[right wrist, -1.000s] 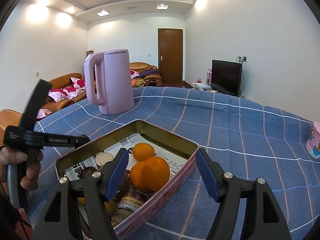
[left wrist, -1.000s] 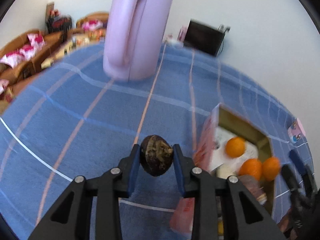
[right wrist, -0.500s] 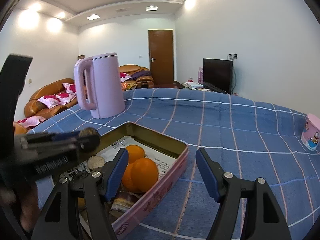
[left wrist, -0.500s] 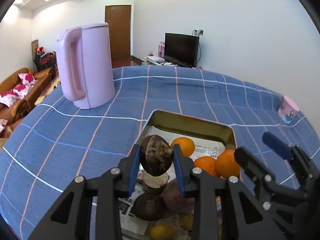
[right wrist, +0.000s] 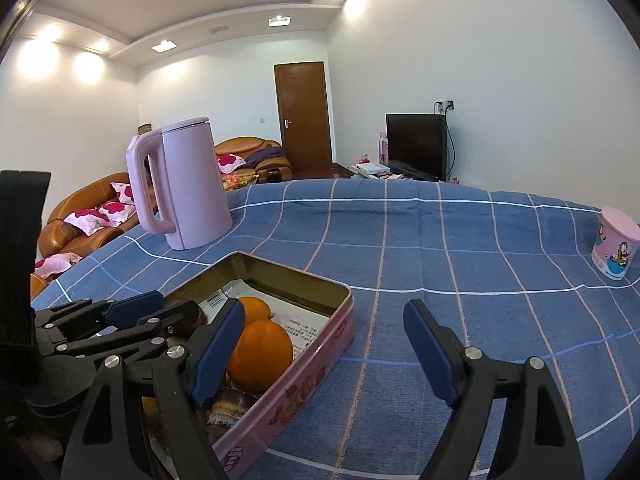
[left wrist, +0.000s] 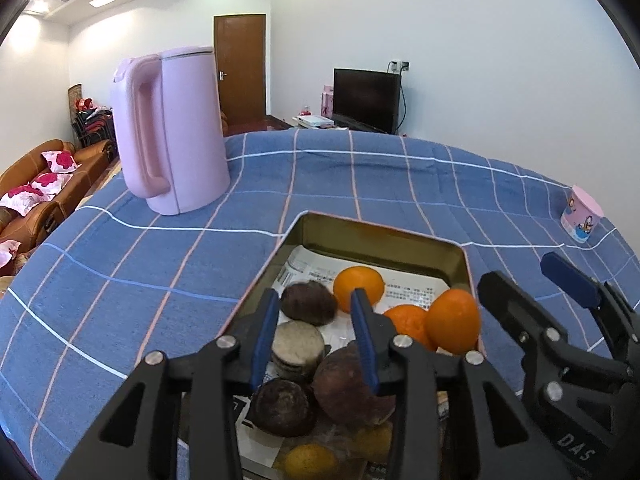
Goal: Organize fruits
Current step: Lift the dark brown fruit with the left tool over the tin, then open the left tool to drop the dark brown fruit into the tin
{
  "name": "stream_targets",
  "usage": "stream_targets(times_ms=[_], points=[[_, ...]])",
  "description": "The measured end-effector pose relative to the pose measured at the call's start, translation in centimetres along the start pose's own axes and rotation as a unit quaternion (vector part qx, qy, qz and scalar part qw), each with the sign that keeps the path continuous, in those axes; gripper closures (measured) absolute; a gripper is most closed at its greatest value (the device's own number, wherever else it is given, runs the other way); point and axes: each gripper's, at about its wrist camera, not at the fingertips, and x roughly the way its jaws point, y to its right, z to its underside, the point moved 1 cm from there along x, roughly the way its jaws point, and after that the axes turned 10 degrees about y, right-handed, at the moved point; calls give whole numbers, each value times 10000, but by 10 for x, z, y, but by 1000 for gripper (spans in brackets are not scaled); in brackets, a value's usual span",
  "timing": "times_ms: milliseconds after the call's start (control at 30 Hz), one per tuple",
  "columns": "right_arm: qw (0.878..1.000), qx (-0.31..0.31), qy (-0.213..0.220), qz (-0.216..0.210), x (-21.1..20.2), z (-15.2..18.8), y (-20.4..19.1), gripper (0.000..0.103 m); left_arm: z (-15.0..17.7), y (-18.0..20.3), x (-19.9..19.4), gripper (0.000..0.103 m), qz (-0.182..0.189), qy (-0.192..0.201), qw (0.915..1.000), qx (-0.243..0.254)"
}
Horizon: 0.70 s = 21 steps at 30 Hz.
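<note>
Blue checked cloth covers the bench, where the left claw [left wrist: 314, 322], jaws just parting, has seemingly released a dark fruit [left wrist: 308, 303] into the tin [left wrist: 380, 236] beside the oranges [left wrist: 452, 320], sorting fruit together.

A tin [left wrist: 384, 236] sits near the front edge of the worktop [left wrist: 360, 184], holding oranges [left wrist: 452, 320] along its right side and chestnuts [left wrist: 308, 304] to their left. A kettle [left wrist: 176, 128] stands behind it toward the worktop's back left corner; a cup [right wrist: 616, 244] stands well apart at the right edge.
</note>
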Motion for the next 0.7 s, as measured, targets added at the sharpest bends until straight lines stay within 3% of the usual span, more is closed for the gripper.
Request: stream_targets(times_ms=[100, 700], points=[[10000, 11, 39, 51, -2, 0, 1, 20, -1, -1, -7, 48, -135, 158, 9998, -4], [9997, 24, 225, 68, -11, -1, 3, 17, -2, -5, -27, 42, -411, 543, 9976, -98]])
